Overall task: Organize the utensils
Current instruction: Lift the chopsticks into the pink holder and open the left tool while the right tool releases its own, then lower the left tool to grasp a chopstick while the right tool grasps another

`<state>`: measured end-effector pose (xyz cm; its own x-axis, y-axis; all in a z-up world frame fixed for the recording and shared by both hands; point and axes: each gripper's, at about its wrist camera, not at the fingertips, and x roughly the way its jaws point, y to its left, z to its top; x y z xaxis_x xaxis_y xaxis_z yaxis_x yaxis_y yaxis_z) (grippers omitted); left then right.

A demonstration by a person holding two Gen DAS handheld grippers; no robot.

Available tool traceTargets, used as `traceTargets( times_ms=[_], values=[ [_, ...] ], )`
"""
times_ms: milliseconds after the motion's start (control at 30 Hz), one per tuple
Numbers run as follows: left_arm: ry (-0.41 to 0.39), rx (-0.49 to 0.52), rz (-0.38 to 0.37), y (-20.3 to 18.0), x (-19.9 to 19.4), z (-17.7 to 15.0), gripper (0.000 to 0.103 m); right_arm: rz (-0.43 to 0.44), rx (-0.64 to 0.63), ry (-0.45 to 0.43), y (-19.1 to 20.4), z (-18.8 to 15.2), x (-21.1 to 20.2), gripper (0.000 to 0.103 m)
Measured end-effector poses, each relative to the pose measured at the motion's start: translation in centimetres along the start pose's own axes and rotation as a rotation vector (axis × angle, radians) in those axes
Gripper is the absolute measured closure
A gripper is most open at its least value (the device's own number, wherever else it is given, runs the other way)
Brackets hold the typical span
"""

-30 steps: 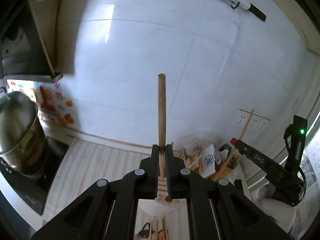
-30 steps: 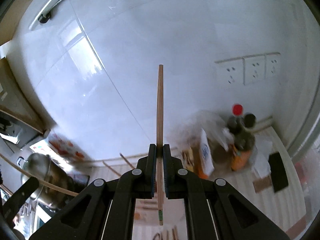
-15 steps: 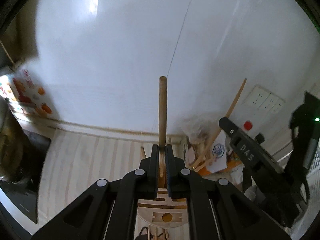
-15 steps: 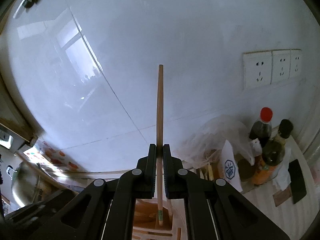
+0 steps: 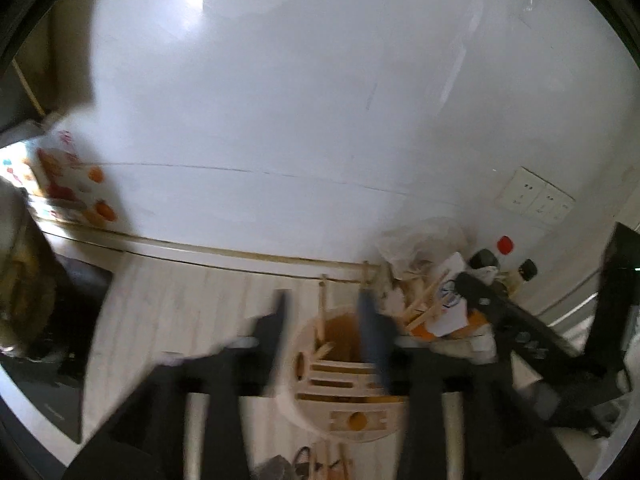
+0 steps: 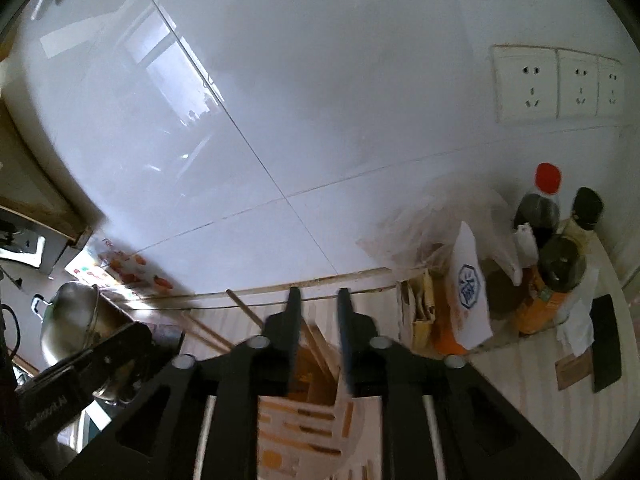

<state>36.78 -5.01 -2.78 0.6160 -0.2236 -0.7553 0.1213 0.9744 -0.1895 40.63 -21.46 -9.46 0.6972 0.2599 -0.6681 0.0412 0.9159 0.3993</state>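
A round cream utensil holder with a slotted wooden lid (image 5: 344, 396) stands on the counter just below both grippers; it also shows in the right wrist view (image 6: 308, 412). My left gripper (image 5: 322, 304) is open and empty over it, and a wooden handle (image 5: 321, 312) stands in the holder between its fingers. My right gripper (image 6: 318, 300) is open and empty above the holder, with thin wooden sticks (image 6: 320, 344) leaning inside. The right gripper's body (image 5: 516, 328) shows at the right of the left wrist view. Both views are blurred.
White tiled wall behind. Sauce bottles (image 6: 540, 208), an orange jar (image 6: 552, 284), a plastic bag (image 6: 436, 224) and a white packet (image 6: 468, 280) crowd the right corner. A steel pot (image 6: 72, 320) on a stove is at left. Wall sockets (image 6: 556, 80) are upper right.
Both grippers have opened and let go of their wooden utensils, which now stand in the holder. Both grippers have dropped lower towards the holder.
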Motion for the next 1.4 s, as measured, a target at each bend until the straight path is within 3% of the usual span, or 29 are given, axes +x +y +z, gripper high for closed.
traceTargets(
  times_ms=[33,100,167,233,533,733,1000,1033,1167,1267,1400],
  values=[
    [-0.009,-0.002,0.022,0.3,-0.3,-0.1,0.032,-0.001,0.000,-0.008,0.0,-0.1,-0.6,0.070],
    [-0.033,-0.014,0.057,1.1,-1.2,-0.4,0.031,-0.006,-0.001,-0.025,-0.3,-0.3,-1.8,0.067],
    [-0.041,-0.016,0.098,1.6,-1.7,-0.9,0.025,-0.016,0.001,-0.045,-0.4,-0.5,-3.2,0.057],
    [-0.051,-0.017,0.128,2.0,-2.1,-1.5,0.001,-0.037,-0.002,-0.060,-0.3,-1.0,-4.4,0.050],
    [-0.026,0.009,0.209,3.2,-2.1,-5.4,0.000,-0.106,0.011,-0.084,-1.1,-4.8,-7.2,0.006],
    [0.076,0.017,0.268,3.8,0.9,-10.4,0.000,-0.189,-0.017,-0.001,-2.5,-8.9,-5.7,0.006],
    [0.263,0.069,0.341,4.2,6.5,-17.8,0.000,-0.228,-0.009,0.253,-4.9,-15.9,-0.6,0.007],
    [0.284,0.074,0.346,4.3,7.2,-18.6,0.000,-0.229,-0.007,0.296,-5.3,-17.2,0.4,0.012],
    [0.391,0.091,0.377,5.1,10.4,-22.3,0.000,-0.225,0.009,0.468,-6.8,-21.6,4.1,0.047],
    [0.450,0.100,0.405,5.7,12.1,-24.5,0.000,-0.215,0.018,0.574,-7.8,-24.8,6.5,0.054],
    [0.493,0.117,0.434,6.0,13.3,-26.4,0.000,-0.204,-0.001,0.638,-7.9,-27.1,7.9,0.058]
  ],
)
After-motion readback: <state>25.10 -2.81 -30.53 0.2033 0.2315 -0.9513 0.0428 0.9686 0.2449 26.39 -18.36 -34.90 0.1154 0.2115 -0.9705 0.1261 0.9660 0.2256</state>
